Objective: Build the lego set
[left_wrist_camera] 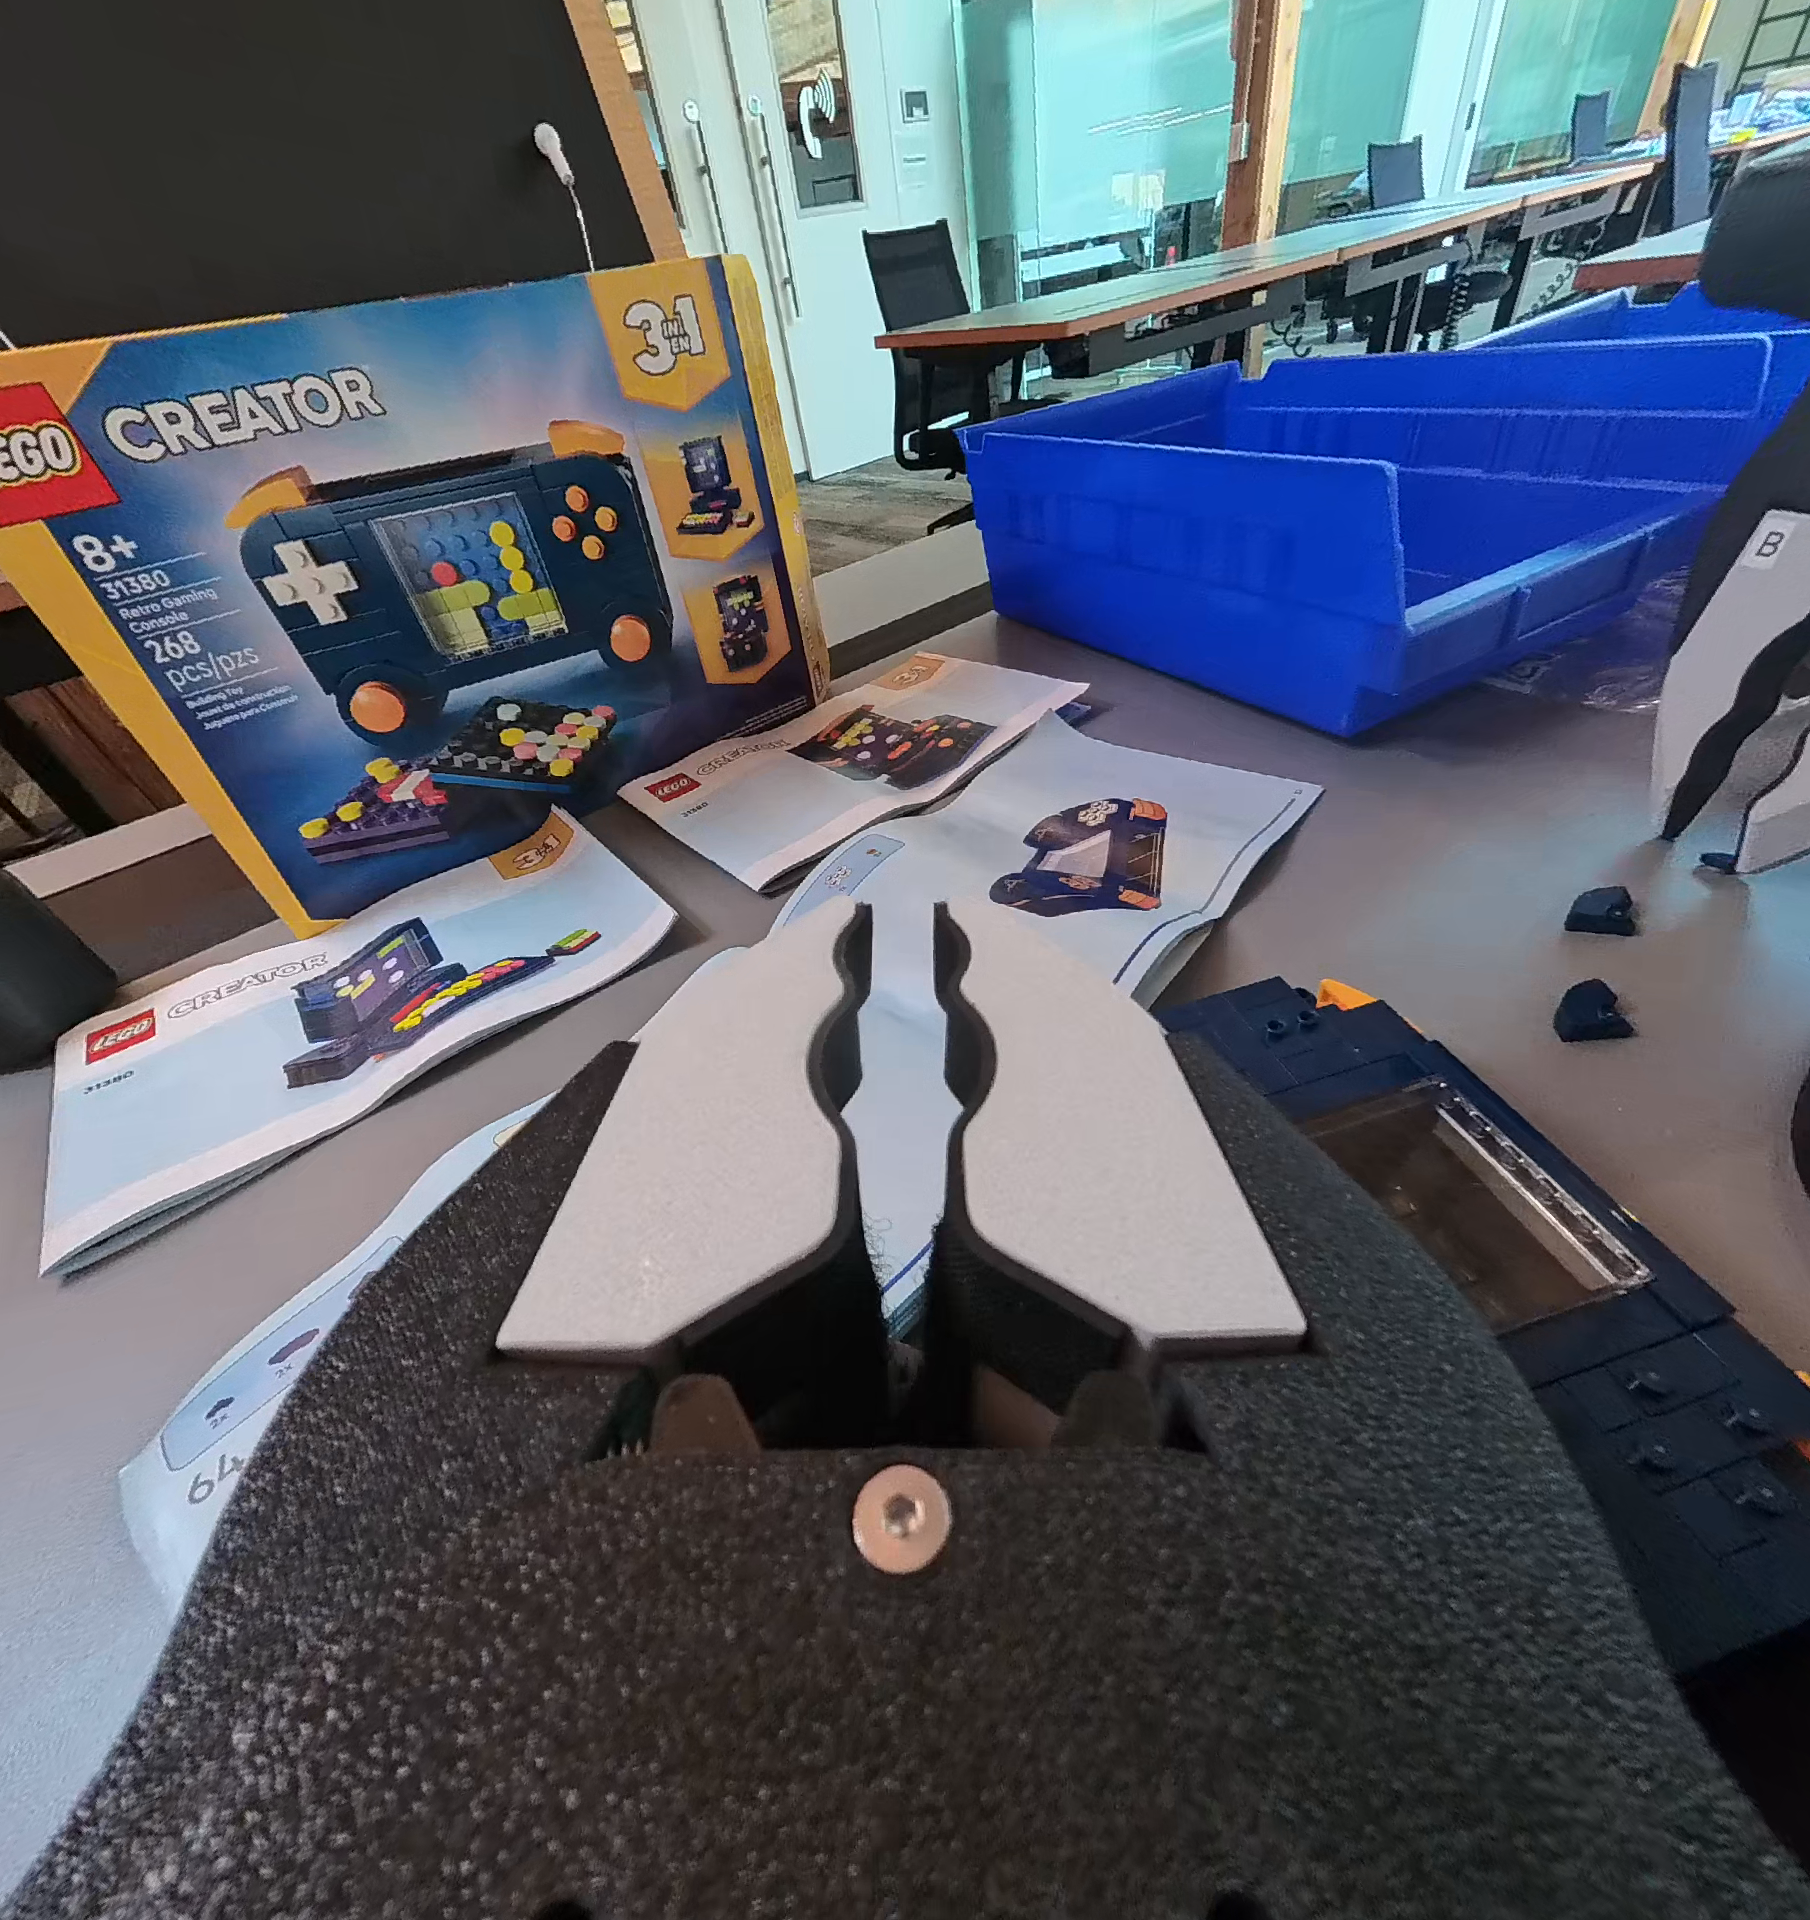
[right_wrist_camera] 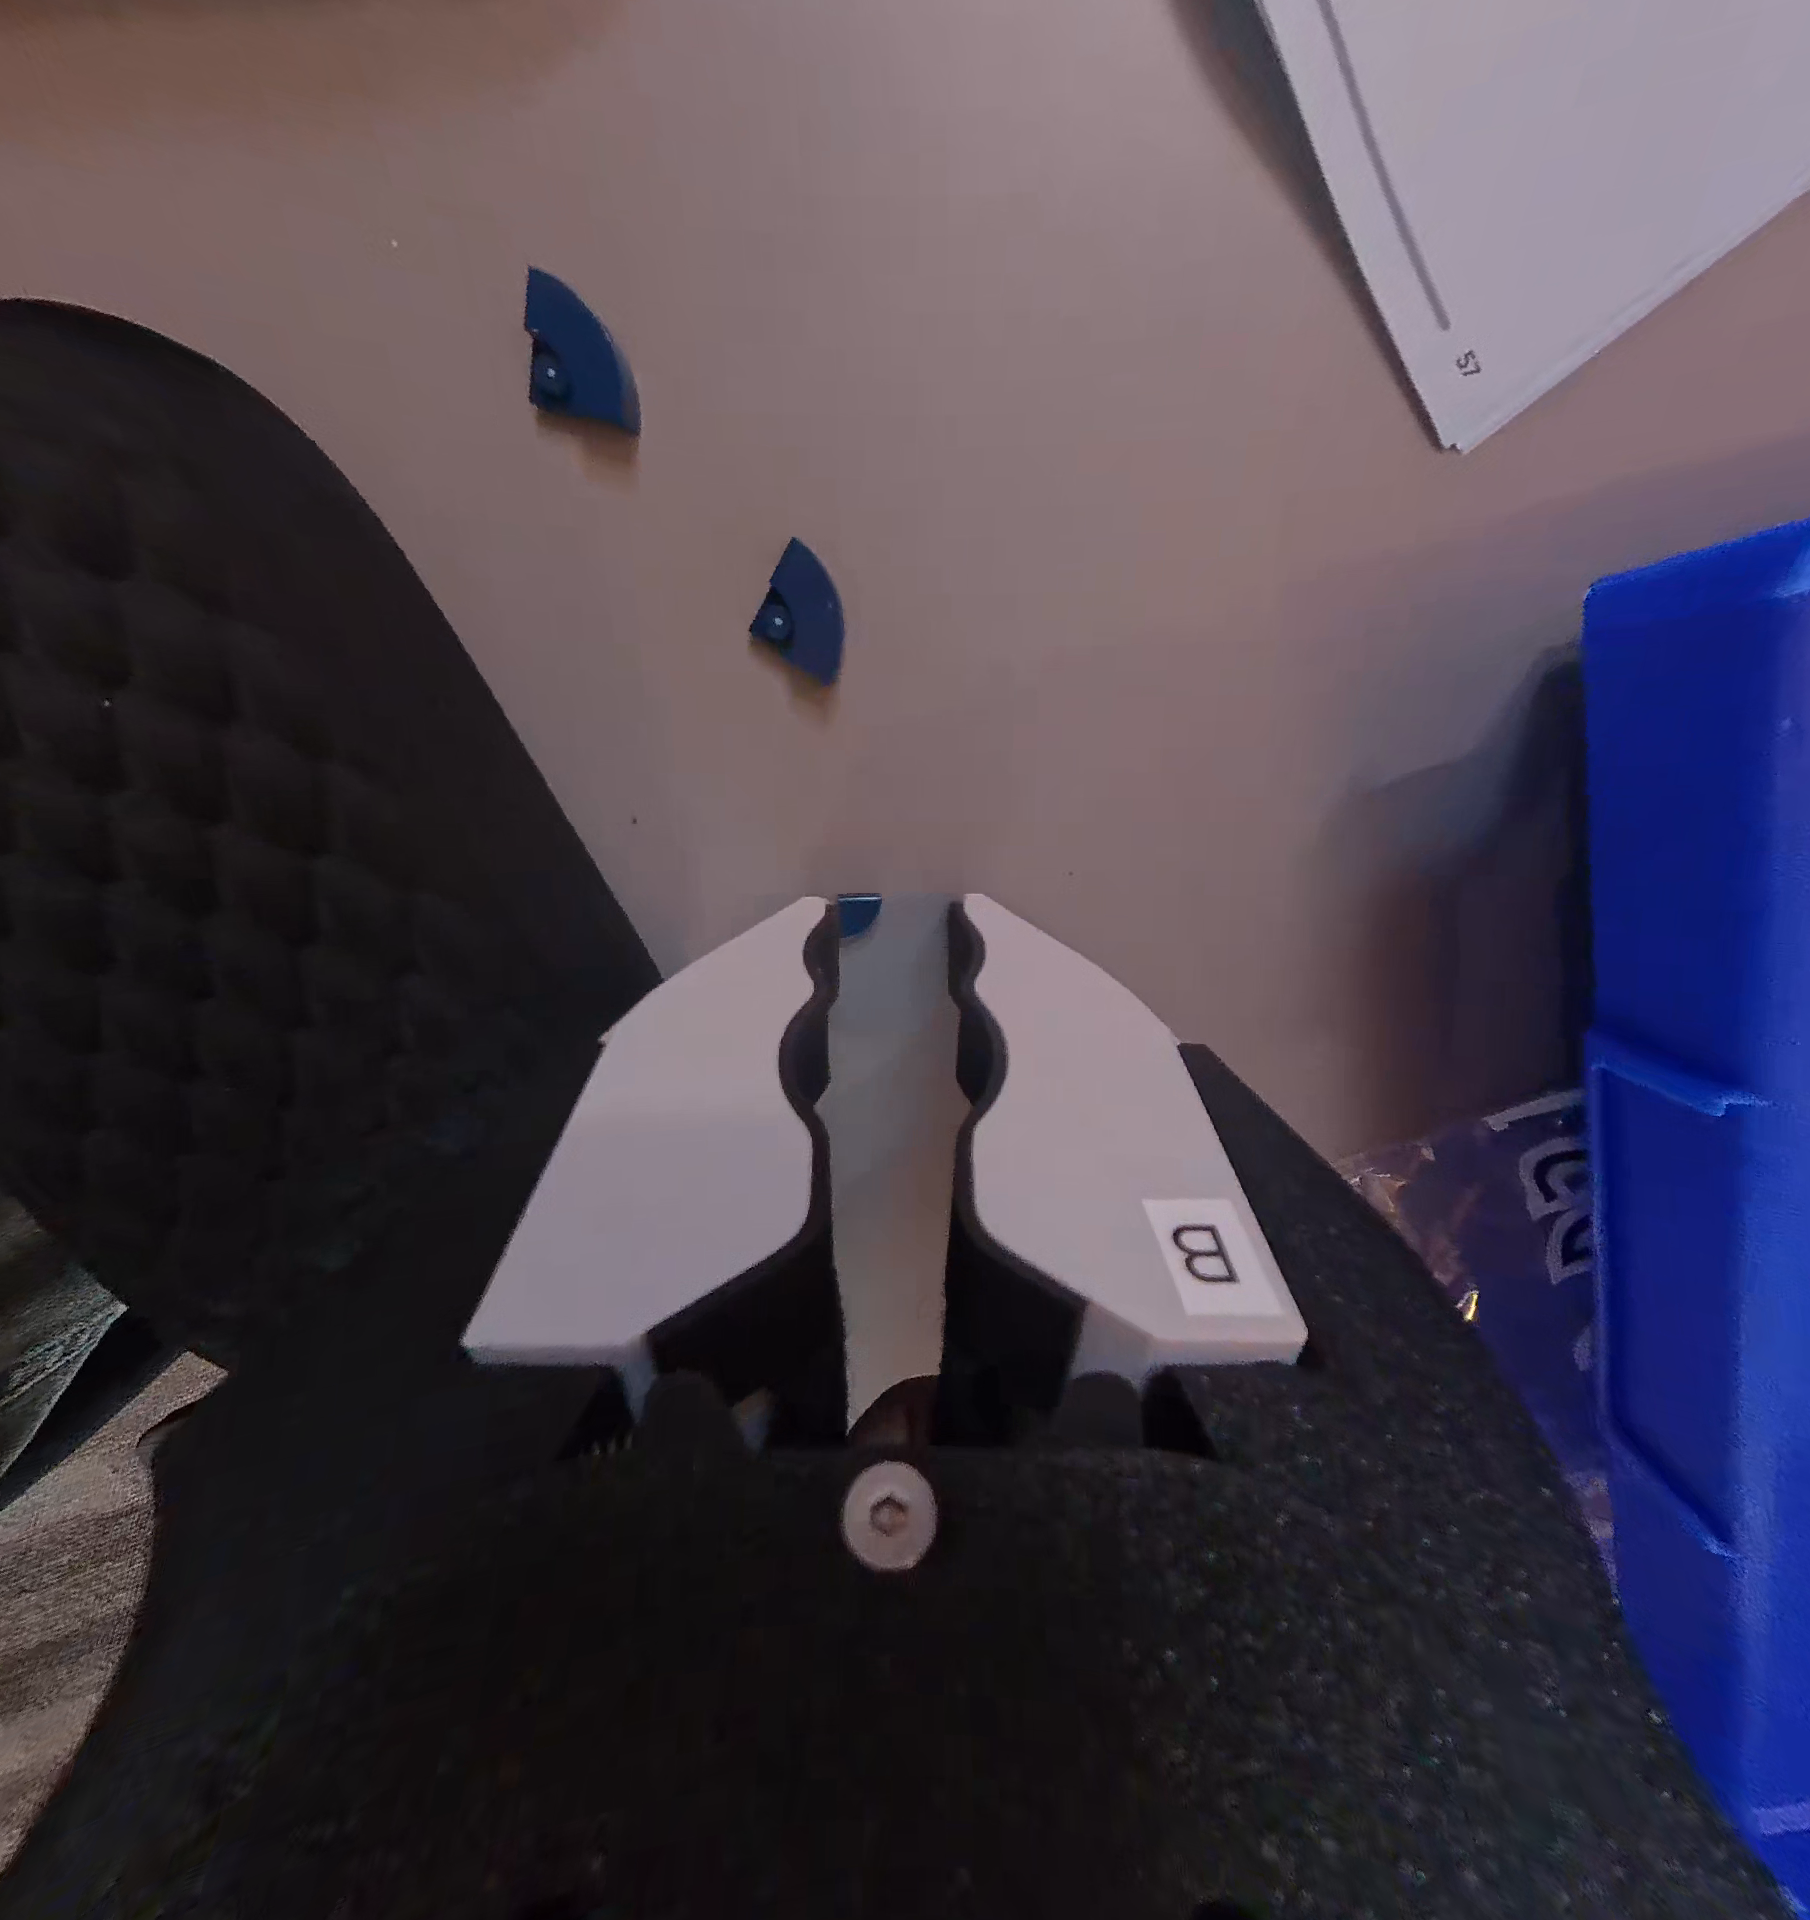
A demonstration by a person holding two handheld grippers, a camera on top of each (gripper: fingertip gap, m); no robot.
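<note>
My left gripper hangs slightly open and empty over an open instruction booklet. The dark blue console build, with a clear window and orange corners, lies to its right, partly under the gripper body. Two small dark blue quarter-round pieces lie on the grey table; they also show in the right wrist view. My right gripper is open, tips down at the table, with a third small blue piece at its left fingertip. It also shows in the left wrist view.
The set's box stands at the back left with two more booklets before it. A blue bin sits right of my right gripper, a clear bag beside it. The left gripper's black body is close on the left. My hands' fingertips stand some 25 cm from each other.
</note>
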